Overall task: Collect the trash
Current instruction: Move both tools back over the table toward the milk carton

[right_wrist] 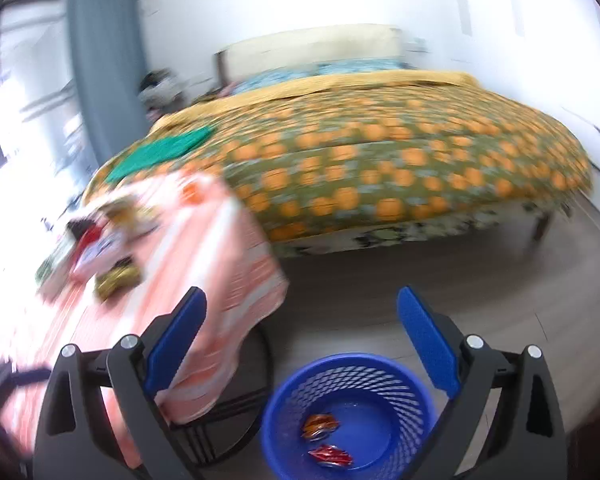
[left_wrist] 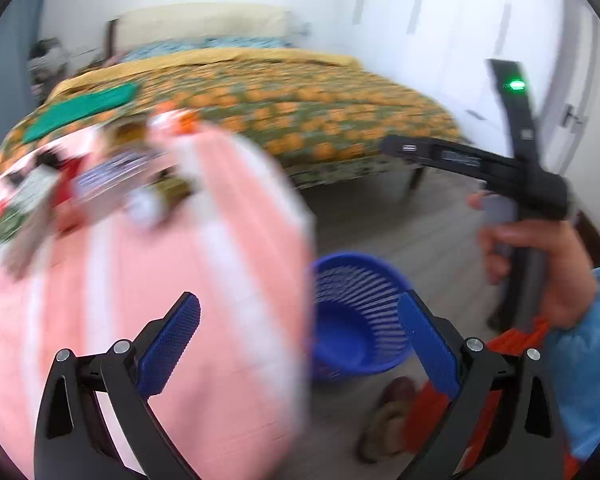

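Both pairs of tongs stand spread wide with nothing between their blue pads: the left tongs (left_wrist: pixel 300 344) hang above the near edge of a counter (left_wrist: pixel 204 288) draped in a pink cloth with white stripes, and the right tongs (right_wrist: pixel 302 340) hang above a blue mesh wastebasket (right_wrist: pixel 404 384) on the wooden floor (right_wrist: pixel 480 272). In the right wrist view two crumpled wrappers lie on the basket's bottom, an orange and silver one (right_wrist: pixel 320 426) nearer the far wall and a red one (right_wrist: pixel 330 456) nearer the camera, close together but apart. The basket stands just beside the counter's right edge, where the cloth hangs down over a dark metal frame (right_wrist: pixel 236 412). More trash (left_wrist: pixel 100 184) remains heaped toward the counter's far left corner, blurred: packets and wrappers in white, red, green and gold, with something orange (left_wrist: pixel 180 118) at the far edge. In the left wrist view the person's right hand (left_wrist: pixel 540 272), in a light blue sleeve (left_wrist: pixel 592 360), grips the handle of the other device, whose black crossed bars carry a green light (left_wrist: pixel 517 85). A sandalled foot (left_wrist: pixel 384 416) shows on the floor near the basket. Behind stands a bed (right_wrist: pixel 380 168) under an orange-patterned green quilt with a green folded cloth (right_wrist: pixel 160 152) on its near left corner.
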`<action>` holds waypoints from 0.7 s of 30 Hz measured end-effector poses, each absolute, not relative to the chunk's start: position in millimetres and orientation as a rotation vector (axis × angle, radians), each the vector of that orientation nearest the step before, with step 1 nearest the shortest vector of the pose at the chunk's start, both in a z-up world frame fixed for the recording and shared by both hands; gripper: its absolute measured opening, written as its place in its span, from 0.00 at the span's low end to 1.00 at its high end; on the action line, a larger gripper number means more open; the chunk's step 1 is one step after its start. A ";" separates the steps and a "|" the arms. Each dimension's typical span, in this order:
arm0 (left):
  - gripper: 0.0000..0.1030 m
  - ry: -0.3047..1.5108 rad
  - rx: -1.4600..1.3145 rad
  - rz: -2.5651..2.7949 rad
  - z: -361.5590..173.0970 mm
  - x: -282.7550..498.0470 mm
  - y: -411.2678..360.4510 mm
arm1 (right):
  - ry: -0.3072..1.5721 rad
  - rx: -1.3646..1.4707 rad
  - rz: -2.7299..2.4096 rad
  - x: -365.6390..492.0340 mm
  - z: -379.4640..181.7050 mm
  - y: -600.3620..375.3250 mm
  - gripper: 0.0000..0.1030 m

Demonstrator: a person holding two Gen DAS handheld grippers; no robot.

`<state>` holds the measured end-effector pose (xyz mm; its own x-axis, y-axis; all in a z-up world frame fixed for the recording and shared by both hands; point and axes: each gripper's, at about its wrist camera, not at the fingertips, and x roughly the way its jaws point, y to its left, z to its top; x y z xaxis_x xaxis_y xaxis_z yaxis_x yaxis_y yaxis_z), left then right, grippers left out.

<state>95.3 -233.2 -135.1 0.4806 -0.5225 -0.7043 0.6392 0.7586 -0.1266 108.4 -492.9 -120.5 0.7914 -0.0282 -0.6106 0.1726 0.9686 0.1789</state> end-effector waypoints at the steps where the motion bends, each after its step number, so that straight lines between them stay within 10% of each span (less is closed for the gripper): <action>1: 0.95 0.805 0.161 -0.685 -137.4 99.6 -220.8 | 0.660 0.198 -0.067 113.7 -120.4 -472.6 0.91; 21: 0.95 0.915 0.171 -0.355 -165.0 162.8 -76.5 | 0.830 -0.096 0.271 140.2 -172.6 -270.6 0.91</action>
